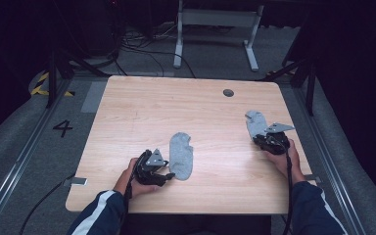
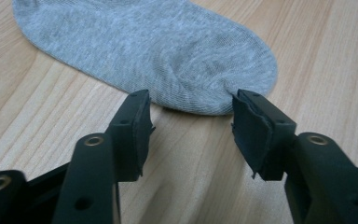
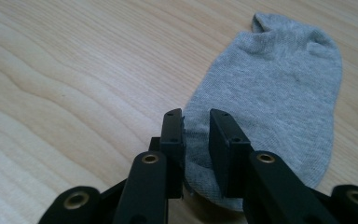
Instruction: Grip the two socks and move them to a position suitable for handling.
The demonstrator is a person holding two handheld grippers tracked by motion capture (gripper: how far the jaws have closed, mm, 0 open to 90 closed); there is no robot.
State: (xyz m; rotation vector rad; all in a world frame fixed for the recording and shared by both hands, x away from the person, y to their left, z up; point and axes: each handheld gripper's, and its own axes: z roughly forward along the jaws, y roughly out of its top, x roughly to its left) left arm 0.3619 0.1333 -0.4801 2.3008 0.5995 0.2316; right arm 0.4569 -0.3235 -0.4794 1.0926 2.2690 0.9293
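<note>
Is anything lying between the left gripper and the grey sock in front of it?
Nothing visible. The left gripper has its jaws apart right at the rounded end of the middle sock, with bare table between them.

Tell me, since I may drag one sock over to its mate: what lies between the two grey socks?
In the high view, bare wooden tabletop lies between the middle sock and the right-hand sock; nothing else rests on that stretch.

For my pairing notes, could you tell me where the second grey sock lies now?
In the high view, the second grey sock lies near the table's right edge, its near end between the right tongs.
</note>
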